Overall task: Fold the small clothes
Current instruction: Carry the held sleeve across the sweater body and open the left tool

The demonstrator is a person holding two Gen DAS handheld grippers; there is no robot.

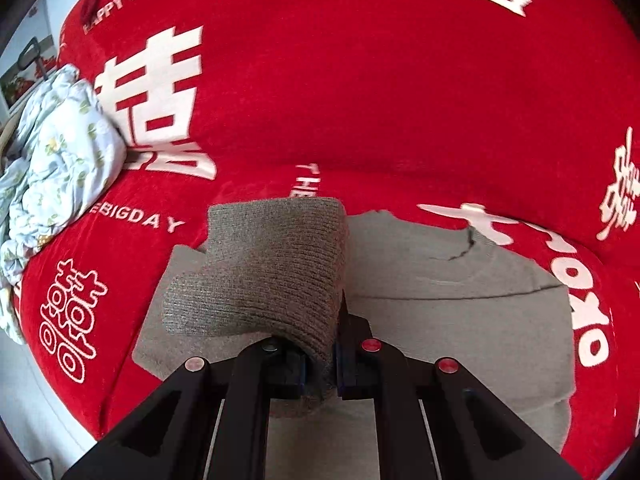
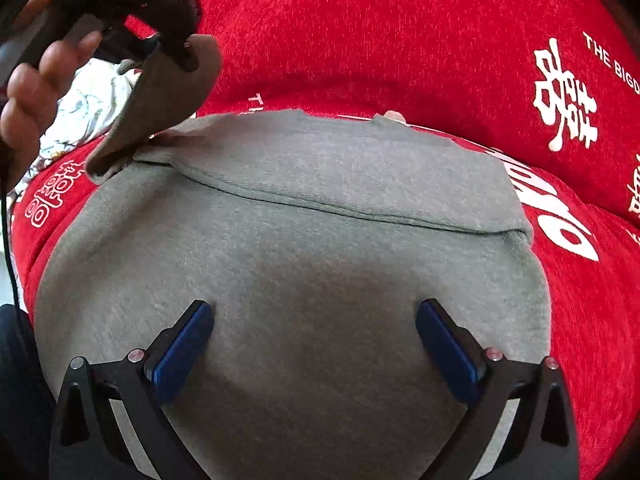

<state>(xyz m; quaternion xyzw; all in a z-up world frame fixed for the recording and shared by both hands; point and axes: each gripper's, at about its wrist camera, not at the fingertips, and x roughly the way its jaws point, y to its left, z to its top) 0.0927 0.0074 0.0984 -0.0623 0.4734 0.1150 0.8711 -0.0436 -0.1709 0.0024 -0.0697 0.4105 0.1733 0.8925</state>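
Behind left claw (image 1: 320,364), sweater (image 2: 304,248) partly hidden.

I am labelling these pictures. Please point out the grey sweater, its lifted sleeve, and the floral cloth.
grey sweater (image 2: 304,264): right wrist view, body.
lifted sleeve (image 1: 272,264): left wrist view, ribbed cuff.
floral cloth (image 1: 60,152): left wrist view, middle.

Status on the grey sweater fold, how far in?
Done: the sweater lies flat on the red blanket, with one fold already laid across its top, edge visible. In hand: the left gripper is shut on the ribbed cuff, lifting that sleeve off the body. The right gripper is open over the body, holding nothing. Left: lay the sleeve down, then fold the body.
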